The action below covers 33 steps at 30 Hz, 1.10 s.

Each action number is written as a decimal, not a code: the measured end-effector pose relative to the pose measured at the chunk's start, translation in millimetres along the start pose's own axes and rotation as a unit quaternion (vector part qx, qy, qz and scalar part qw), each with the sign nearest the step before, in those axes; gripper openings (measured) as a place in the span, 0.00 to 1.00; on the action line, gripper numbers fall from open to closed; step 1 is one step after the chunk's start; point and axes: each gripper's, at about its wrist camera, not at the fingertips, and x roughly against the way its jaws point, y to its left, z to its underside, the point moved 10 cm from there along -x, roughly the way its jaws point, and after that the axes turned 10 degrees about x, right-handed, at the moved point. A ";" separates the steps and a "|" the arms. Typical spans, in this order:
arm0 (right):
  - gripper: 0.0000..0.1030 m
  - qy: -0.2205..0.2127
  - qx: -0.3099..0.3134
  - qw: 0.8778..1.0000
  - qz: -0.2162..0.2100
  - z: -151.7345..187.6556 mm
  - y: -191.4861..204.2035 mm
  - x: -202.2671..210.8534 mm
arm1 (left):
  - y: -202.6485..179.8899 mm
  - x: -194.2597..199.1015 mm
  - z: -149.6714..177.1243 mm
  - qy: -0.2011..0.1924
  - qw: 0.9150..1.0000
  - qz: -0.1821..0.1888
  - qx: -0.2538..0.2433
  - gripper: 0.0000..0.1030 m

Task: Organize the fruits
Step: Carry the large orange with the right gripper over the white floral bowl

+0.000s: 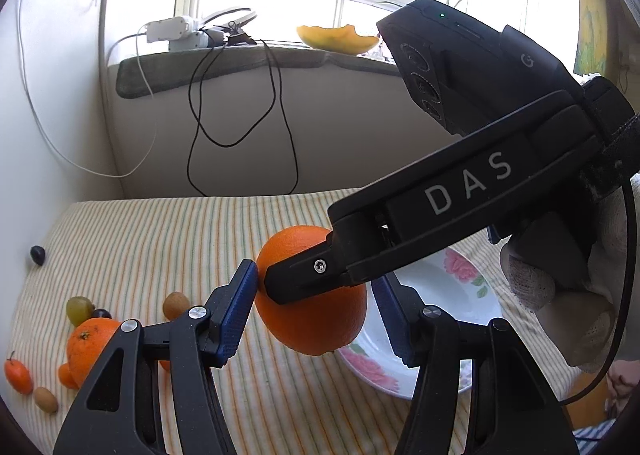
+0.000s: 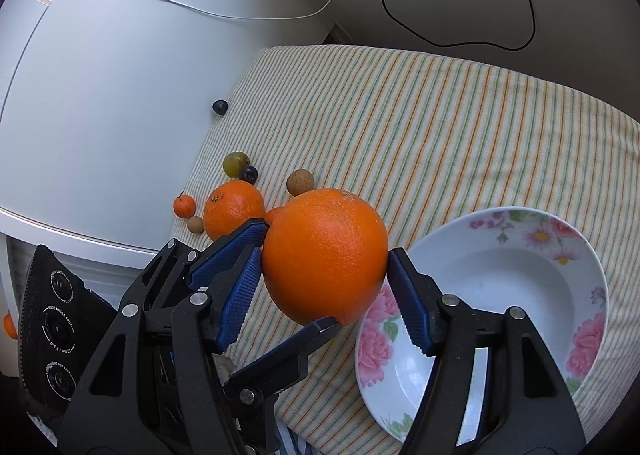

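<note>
Found the worktop [image 2: 440,115] under a striped cloth, with a flowered plate [image 2: 592,267] lying bare at 4 o'clock in the right wrist view. Saw the large orange [image 2: 324,251] held aloft at centre, just at 9 o'clock of the plate's rim. Noted the right tool [image 2: 324,287] clamped on it, both pads pressed to its flanks. Noted the left tool [image 1: 316,311] straddling the same fruit with one pad touching; could not tell whether it gripped. Spotted a smaller orange [image 2: 234,207] at 10 o'clock, with a green grape [image 2: 235,163] and other small fruits around it. Judged the step a carry of the orange to the plate. Expected next a short swing toward 4 o'clock, lowering, then parting the pads.
</note>
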 end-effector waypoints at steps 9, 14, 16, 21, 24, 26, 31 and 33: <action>0.66 -0.013 -0.021 1.000 0.019 20.7 -24.8 33.2 | -40.9 -14.0 3.1 0.011 0.999 0.024 -0.018 0.56; 0.66 -0.015 -0.040 0.999 0.027 30.1 -43.3 39.8 | -58.3 -29.5 3.7 0.022 0.999 0.034 -0.025 0.56; 0.66 -0.017 -0.047 0.998 0.031 32.7 -51.9 44.2 | -63.6 -36.2 3.6 0.026 0.999 0.037 -0.029 0.56; 0.66 -0.018 -0.062 0.997 0.040 37.9 -71.8 47.5 | -71.5 -53.1 6.3 0.041 0.998 0.041 -0.033 0.56; 0.66 -0.014 -0.071 0.997 0.042 40.5 -81.2 45.1 | -72.9 -59.5 10.6 0.049 0.997 0.040 -0.036 0.56; 0.66 -0.012 -0.075 0.996 0.042 41.3 -84.7 39.6 | -70.7 -64.2 11.7 0.055 0.997 0.038 -0.038 0.56; 0.66 -0.008 -0.082 0.996 0.046 41.5 -91.6 31.4 | -66.1 -70.7 12.4 0.060 0.997 0.033 -0.040 0.56; 0.66 -0.008 -0.081 0.996 0.049 39.9 -93.5 30.7 | -65.7 -70.2 13.0 0.060 0.997 0.034 -0.039 0.56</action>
